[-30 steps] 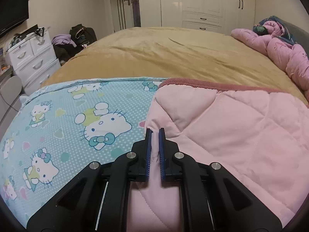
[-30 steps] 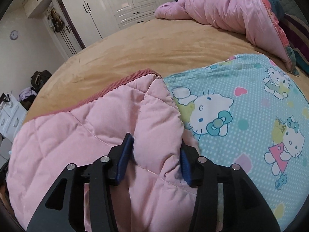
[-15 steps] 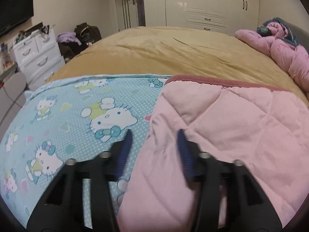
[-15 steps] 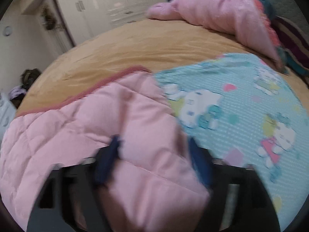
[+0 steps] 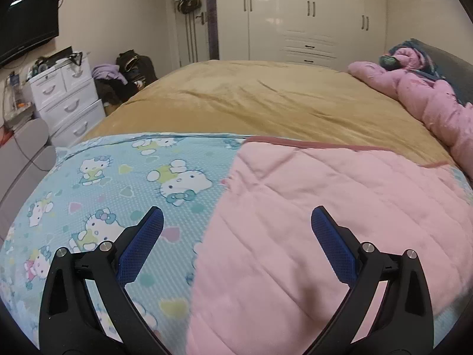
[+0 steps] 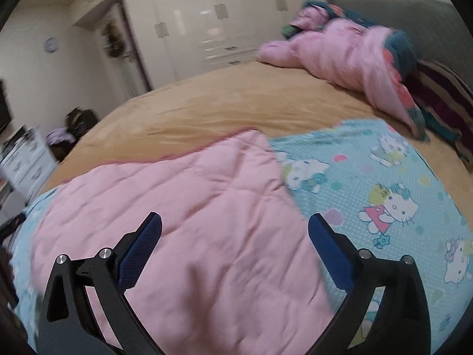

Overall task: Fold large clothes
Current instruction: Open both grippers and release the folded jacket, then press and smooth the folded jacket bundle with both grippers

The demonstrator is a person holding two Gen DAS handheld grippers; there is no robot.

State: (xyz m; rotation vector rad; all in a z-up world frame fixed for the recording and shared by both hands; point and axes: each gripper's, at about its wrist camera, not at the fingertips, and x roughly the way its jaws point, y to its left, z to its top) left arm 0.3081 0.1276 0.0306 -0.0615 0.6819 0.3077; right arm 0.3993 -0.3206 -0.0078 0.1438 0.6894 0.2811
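Both grippers' jaws gape, left opening, above quilt

Home bedrm: big bed, white wardrobe, drawers, wall TV.

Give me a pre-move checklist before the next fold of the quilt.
1. Left gripper free of fabric: ok, jaws opening, nothing between them.
2. Right gripper free of fabric: ok, jaws wide, clear above the quilt.
3. Pink flap lying flat on the printed side: ok, no bunching seen.
4. Flap's far edge straight: ok in the left view.
5. Near corners lined up: cannot tell, hidden under the grippers.
6. Room on the bed beyond the quilt: ok, bare up to the pink bedding at the headboard.
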